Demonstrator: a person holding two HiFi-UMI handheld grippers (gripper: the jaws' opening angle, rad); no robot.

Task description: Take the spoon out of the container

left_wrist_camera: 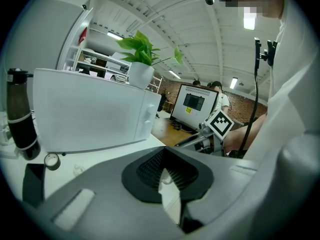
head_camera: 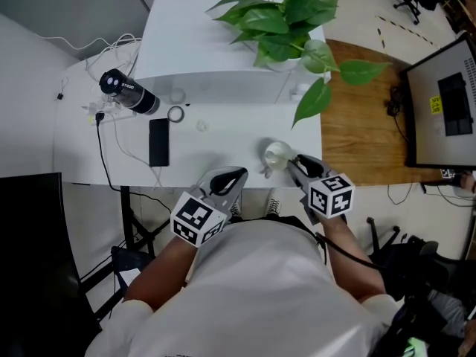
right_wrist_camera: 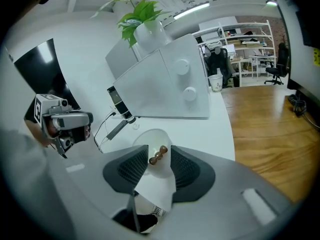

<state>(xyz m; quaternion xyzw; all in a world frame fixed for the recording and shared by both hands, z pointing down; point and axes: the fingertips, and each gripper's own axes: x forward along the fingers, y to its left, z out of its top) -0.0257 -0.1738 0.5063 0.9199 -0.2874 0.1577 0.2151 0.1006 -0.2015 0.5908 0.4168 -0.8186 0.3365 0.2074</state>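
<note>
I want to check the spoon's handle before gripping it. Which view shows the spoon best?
The right gripper view: the spoon shows its brown beaded handle in the white cup, between that gripper's open jaws. The head view shows the cup small, with the spoon barely discernible. The left gripper view shows neither.

An office: monitor (head_camera: 446,106), shelves (right_wrist_camera: 235,36) and swivel chair (right_wrist_camera: 276,70).

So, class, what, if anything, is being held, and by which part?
Nothing yet: the right gripper's open jaws flank the spoon's brown handle tip; the left gripper is empty.
</note>
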